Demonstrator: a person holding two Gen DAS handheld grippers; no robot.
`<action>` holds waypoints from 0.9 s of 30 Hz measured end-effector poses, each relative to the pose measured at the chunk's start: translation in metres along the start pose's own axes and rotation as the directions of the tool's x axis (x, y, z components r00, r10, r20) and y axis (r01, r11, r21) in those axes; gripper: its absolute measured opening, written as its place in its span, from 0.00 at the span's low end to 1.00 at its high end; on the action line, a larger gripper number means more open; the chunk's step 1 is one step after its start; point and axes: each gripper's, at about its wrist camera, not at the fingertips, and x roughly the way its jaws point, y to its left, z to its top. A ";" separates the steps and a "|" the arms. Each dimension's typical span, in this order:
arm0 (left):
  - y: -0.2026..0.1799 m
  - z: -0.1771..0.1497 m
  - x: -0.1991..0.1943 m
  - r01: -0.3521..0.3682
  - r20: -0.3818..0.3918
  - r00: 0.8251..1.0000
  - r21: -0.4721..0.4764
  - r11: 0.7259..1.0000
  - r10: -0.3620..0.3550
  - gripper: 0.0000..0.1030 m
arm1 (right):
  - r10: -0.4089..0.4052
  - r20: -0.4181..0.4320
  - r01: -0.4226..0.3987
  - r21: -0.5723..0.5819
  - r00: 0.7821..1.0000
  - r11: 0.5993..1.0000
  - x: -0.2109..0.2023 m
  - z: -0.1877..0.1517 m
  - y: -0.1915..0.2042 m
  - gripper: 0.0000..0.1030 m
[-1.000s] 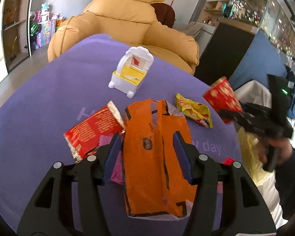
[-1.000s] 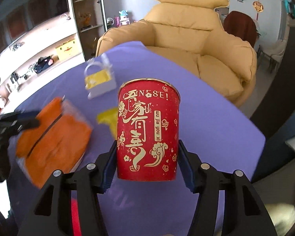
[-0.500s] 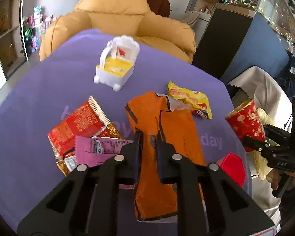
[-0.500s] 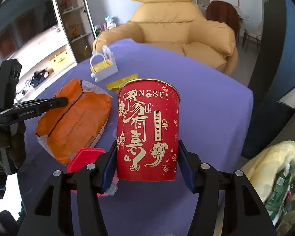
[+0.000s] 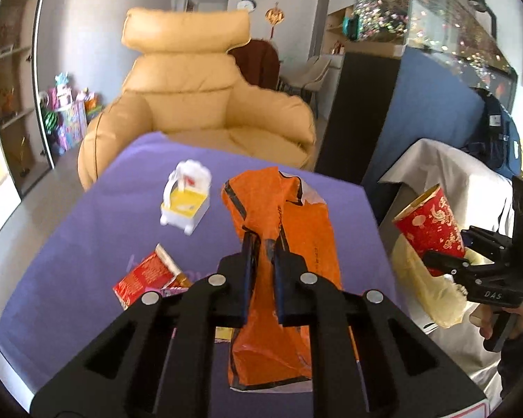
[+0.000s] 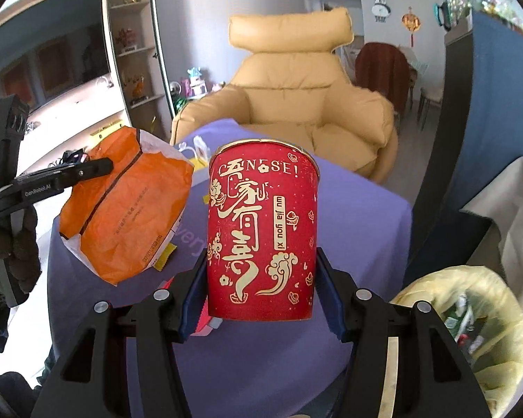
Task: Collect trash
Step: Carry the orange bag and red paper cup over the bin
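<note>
While your right fingers (image 6: pixel 261 299) clamp the upright red paper cup (image 6: pixel 263 230) beyond the table's (image 6: pixel 359 230) right edge, the yellow-lined trash bin (image 6: pixel 470 317) sits lower right; your left fingers (image 5: pixel 263 261) pinch the orange plastic bag (image 5: pixel 289 237).

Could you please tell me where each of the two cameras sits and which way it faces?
Left wrist: on the left gripper, looking along its jaws, shut on the crinkled orange plastic bag, across the purple table to the tan armchair; the right gripper and its hand show.
Right wrist: on the right gripper, facing the same armchair, jaws gripping the red paper cup; the left gripper and its gloved hand show.
Shared: bag, cup, table, armchair, yellow trash bag.
</note>
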 end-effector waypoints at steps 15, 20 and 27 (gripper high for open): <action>-0.093 0.016 0.012 0.203 -0.021 0.979 0.051 0.978 -0.202 0.10 | -0.102 0.083 0.094 0.088 0.991 0.992 -0.077 -0.026 -0.053 0.52; -0.136 0.017 0.032 0.309 -0.029 0.951 0.052 0.950 -0.308 0.10 | -0.173 0.086 0.162 0.117 0.981 0.980 -0.101 -0.042 -0.082 0.52; -0.192 0.021 0.068 0.409 -0.040 0.912 0.064 0.910 -0.408 0.10 | -0.299 0.054 0.286 0.176 0.953 0.942 -0.128 -0.066 -0.132 0.52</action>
